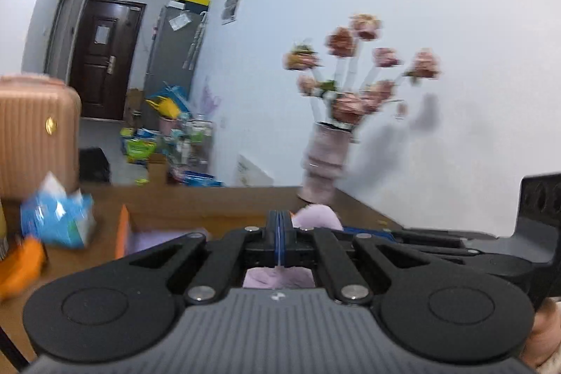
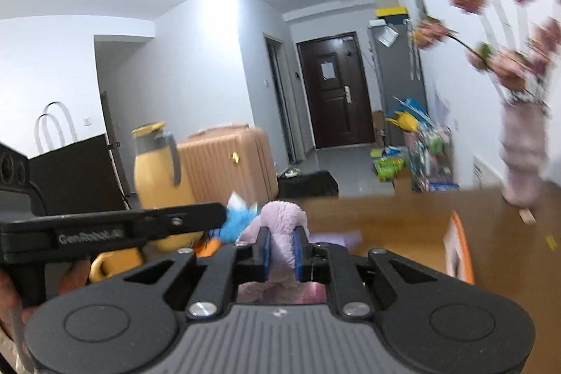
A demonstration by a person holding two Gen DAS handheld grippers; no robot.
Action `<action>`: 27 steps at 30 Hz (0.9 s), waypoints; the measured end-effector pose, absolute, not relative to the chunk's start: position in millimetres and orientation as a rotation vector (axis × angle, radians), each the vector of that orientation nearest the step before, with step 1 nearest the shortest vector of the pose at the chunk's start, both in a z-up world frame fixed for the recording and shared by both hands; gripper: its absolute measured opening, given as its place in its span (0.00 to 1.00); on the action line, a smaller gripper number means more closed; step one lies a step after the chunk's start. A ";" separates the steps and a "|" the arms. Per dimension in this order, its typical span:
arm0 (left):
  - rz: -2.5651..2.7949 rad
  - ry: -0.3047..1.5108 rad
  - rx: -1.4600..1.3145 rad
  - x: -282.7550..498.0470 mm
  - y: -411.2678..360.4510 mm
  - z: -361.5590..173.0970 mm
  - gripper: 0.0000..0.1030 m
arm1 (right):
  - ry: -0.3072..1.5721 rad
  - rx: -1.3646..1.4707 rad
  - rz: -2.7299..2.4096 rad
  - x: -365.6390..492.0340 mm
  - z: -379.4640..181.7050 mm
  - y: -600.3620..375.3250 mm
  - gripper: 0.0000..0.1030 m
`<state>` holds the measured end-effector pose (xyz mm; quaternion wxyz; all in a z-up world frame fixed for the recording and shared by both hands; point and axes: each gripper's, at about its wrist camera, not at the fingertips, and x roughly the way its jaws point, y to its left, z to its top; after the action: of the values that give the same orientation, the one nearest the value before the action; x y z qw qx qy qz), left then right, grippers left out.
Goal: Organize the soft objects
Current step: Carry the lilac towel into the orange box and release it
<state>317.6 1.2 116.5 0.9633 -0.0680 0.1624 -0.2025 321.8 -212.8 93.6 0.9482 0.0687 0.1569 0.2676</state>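
A lilac plush toy (image 2: 282, 216) sticks up between the blue pads of my right gripper (image 2: 282, 244), which is shut on it above the wooden table (image 2: 385, 216). In the left wrist view the same toy (image 1: 317, 216) shows just right of my left gripper (image 1: 280, 223). Its fingers are pressed together, with a sliver of lilac fabric pinched low between them and more lilac plush hanging underneath. The right gripper (image 1: 350, 229) reaches in from the right in that view. My left gripper (image 2: 221, 216) comes in from the left in the right wrist view.
A pale vase of pink flowers (image 1: 324, 160) stands on the table by the wall. An orange box wall (image 2: 459, 247), a blue packet (image 1: 56, 219) and a yellow jug (image 2: 157, 177) are also on the table. A pink suitcase (image 1: 35, 135) stands behind it.
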 end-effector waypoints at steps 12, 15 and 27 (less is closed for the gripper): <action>-0.222 0.726 0.032 507.8 16.6 11.2 0.02 | 0.878 0.301 0.399 539.4 -4.9 -142.4 0.12; -0.203 0.756 0.014 501.5 24.3 3.5 0.02 | 0.955 0.254 0.393 543.1 -18.0 -141.9 0.15; -0.121 0.676 -0.006 448.1 53.2 88.0 0.53 | 0.779 0.205 0.382 496.4 72.0 -182.1 0.43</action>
<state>448.1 53.2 88.0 0.9416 -0.0029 0.3315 -0.0593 496.4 -182.1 72.0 0.9023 0.0991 0.3768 0.1846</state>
